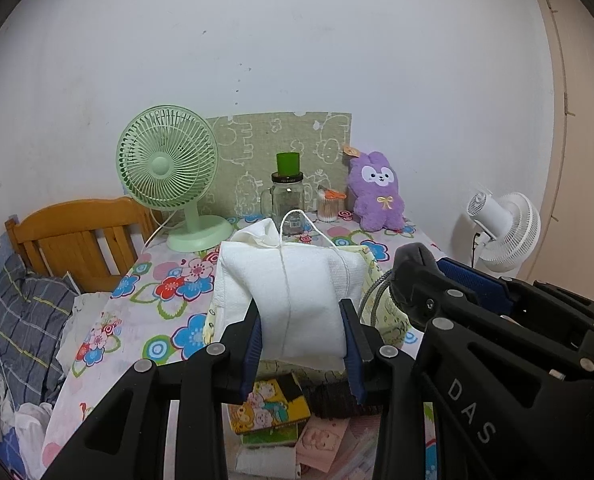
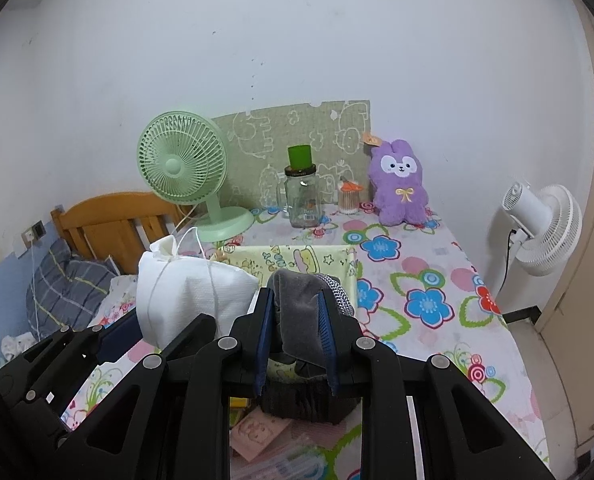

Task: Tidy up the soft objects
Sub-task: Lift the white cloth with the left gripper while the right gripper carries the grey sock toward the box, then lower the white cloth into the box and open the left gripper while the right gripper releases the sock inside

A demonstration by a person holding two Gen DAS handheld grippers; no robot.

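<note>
Centrally, a yellow cloth bin (image 2: 297,258) with cartoon prints sits on the flowered tablecloth (image 2: 425,280), and everything else is placed from it. Its inside is mostly hidden behind the grippers, so its contents cannot be made out. Behind the bin to the left stands a green fan (image 2: 183,160); straight behind it is a glass jar (image 2: 303,196) with a green cup (image 2: 300,157) on its lid, the jar looking empty, and just right of that a small tub of cotton swabs (image 2: 349,199). Behind the bin to the right sits a purple plush rabbit (image 2: 401,184), upright against the wall. Over the bin's left side, the left gripper (image 1: 302,334) has its fingers spread wide around a white pouch (image 1: 297,300) tied with string, pressing it from both sides. Over the bin's near edge, the right gripper (image 2: 296,338) is closed to a narrow gap, pinching a grey sock (image 2: 299,312) that stands up between its blue pads.
</note>
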